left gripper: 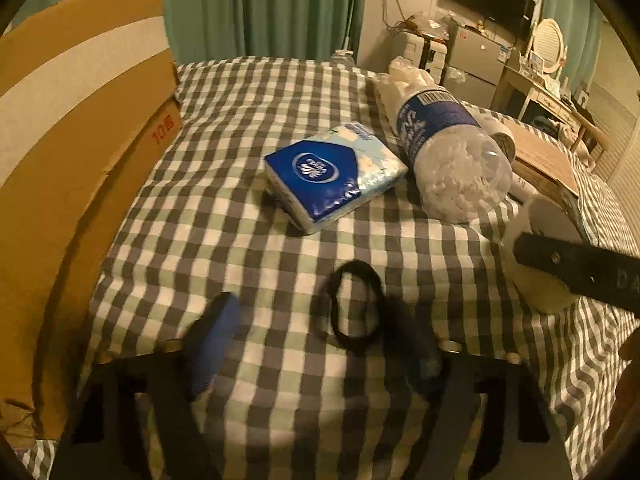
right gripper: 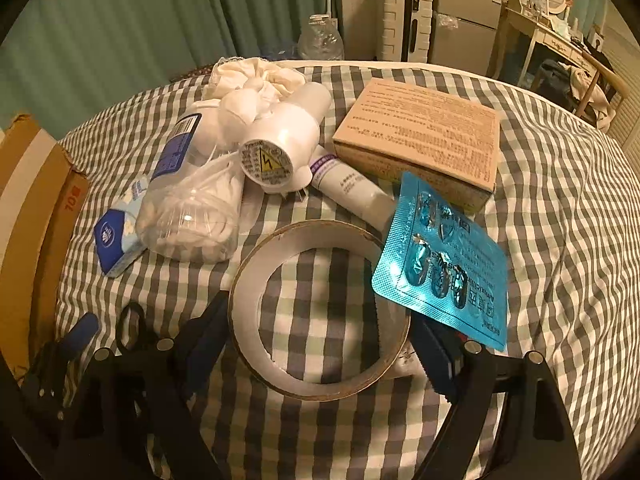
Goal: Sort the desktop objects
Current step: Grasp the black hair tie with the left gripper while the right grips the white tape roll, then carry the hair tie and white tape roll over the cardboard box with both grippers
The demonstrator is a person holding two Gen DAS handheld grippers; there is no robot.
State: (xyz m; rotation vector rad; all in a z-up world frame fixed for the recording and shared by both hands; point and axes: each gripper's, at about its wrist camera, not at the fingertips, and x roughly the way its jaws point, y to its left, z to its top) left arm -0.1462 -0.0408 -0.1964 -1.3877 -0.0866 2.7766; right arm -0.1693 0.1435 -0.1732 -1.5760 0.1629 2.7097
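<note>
your right tool [right gripper: 320, 344] has its fingers spread to either side of the tape roll [right gripper: 320, 312], the roll lying flat on the checkered cloth [right gripper: 560, 208] between the blue pads [right gripper: 434, 354] – the pictures do not settle whether the pads press its rim or only flank it. just beyond the right finger a teal blister pack [right gripper: 442, 260] leans with one corner over the roll's edge. ahead of the tool and past the roll lie a white tube [right gripper: 352, 190], a tan box [right gripper: 420, 138] further off to the right, and a white plug-like piece with a yellow warning sticker [right gripper: 266, 164]. to the left ahead, a clear bottle [right gripper: 188, 204] rests on its side, touching a blue tissue pack [right gripper: 114, 240]; crumpled white cloth [right gripper: 256, 76] sits behind them.

your left tool [left gripper: 308, 344] is spread wide and holds nothing – its fingers are blurred. a black hair tie [left gripper: 356, 304] lies on the cloth just inside its right finger. straight ahead sits the tissue pack [left gripper: 334, 174], with the bottle [left gripper: 448, 152] beside it to the right. a cardboard carton [left gripper: 72, 152] stands at the far left, and the right tool's finger [left gripper: 580, 272] against the tape roll [left gripper: 536, 264] shows at the right edge.
</note>
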